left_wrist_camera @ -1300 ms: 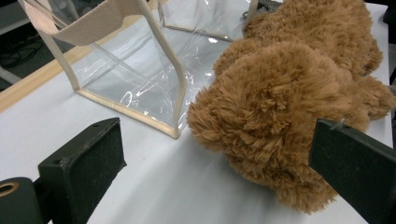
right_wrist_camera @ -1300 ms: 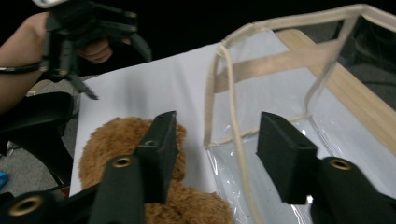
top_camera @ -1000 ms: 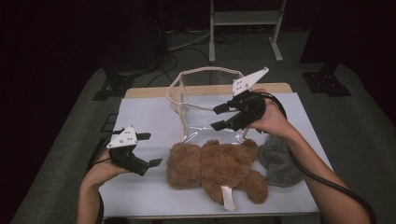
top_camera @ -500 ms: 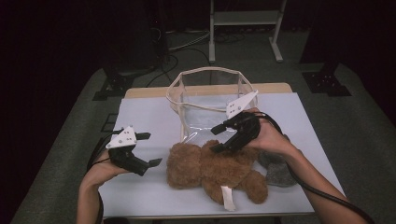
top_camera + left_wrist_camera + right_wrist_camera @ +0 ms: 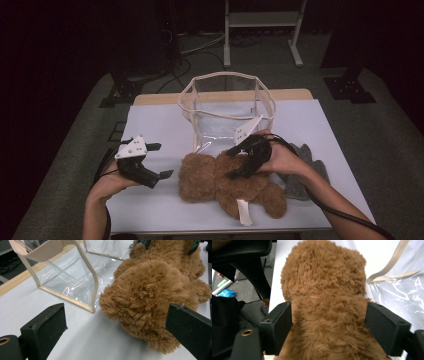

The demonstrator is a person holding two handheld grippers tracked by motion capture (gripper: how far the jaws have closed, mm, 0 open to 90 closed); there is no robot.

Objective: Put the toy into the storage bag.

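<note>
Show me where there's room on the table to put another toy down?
Bare white table lies left of the clear bag, behind the left gripper. There is more between the bag and the table's right edge, behind the grey cloth. The front middle is crowded: the brown teddy bear lies there, the right gripper over it with open fingers.

A clear plastic bag (image 5: 227, 107) with beige trim is set upright and open-topped at the far middle of the desk (image 5: 160, 125), whose top is covered in white with a wooden edge seen along the far side. In the left gripper view the bag's beige strap (image 5: 40, 251) is seen draped over its rim. A grey cloth item (image 5: 305, 172) is laid on the right part of the desk. Beyond the desk, a pale metal stand (image 5: 262, 30) and dark cables (image 5: 200, 45) are seen on the grey floor (image 5: 380, 130).
</note>
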